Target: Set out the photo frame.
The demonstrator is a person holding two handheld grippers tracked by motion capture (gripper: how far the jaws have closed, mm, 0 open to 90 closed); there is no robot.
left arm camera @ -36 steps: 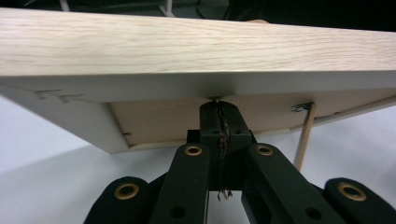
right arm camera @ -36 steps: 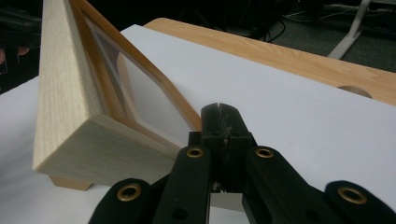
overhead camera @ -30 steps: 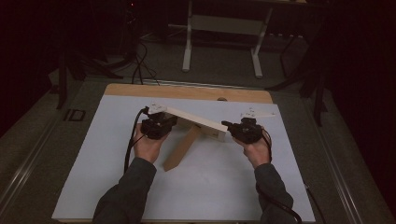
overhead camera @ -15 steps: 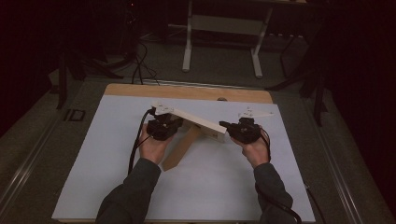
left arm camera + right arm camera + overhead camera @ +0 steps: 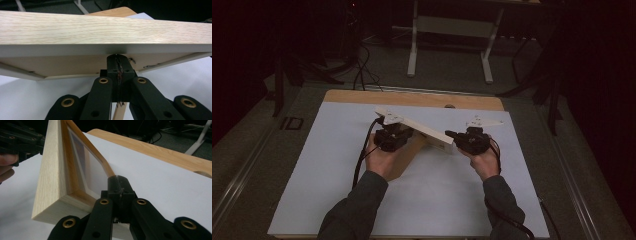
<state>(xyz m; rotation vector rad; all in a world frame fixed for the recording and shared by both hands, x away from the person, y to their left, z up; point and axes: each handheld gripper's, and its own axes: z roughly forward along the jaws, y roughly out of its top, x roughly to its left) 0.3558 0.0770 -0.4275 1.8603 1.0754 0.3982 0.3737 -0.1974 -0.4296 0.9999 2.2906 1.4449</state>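
While the wooden picture frame (image 5: 422,131) is held tilted above the white sheet (image 5: 337,165) on the worktop (image 5: 412,98), the left tongs (image 5: 117,65) sit beneath its back edge, clenched tight. The right tongs (image 5: 117,185) are also clenched, pressed at the frame's corner just beside the glass pane (image 5: 92,173).

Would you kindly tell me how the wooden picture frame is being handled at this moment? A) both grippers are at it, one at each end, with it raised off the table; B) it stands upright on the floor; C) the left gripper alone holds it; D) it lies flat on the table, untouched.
A: the wooden picture frame spans tilted between the left gripper and the right gripper, above the white table.
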